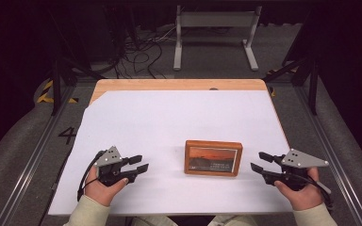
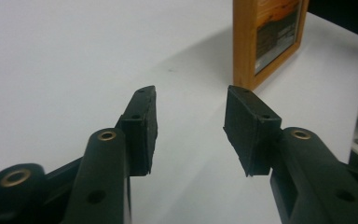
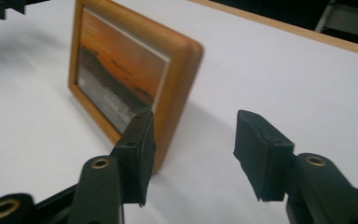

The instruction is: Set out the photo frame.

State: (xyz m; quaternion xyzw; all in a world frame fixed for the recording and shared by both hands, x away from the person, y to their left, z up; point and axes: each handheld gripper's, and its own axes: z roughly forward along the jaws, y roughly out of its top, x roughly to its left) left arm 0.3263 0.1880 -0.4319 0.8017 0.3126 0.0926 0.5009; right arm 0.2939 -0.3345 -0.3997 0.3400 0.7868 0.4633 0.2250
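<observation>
Nothing is gripped yet, so the work looks to be at its very start: the approach is made, the grasp is not. Low in the high view, the left tool sits at lower left with its jaws spread and empty, resting over the white sheet of the bench. The right tool sits at lower right, jaws likewise spread wide and holding nothing. Between the two, just below centre, the wooden picture frame stands on the bench, its orange picture facing the person. In the right gripper view the frame's edge lies just beyond the jaw tips, near but apart. In the left gripper view the frame stands farther off, at upper right.
</observation>
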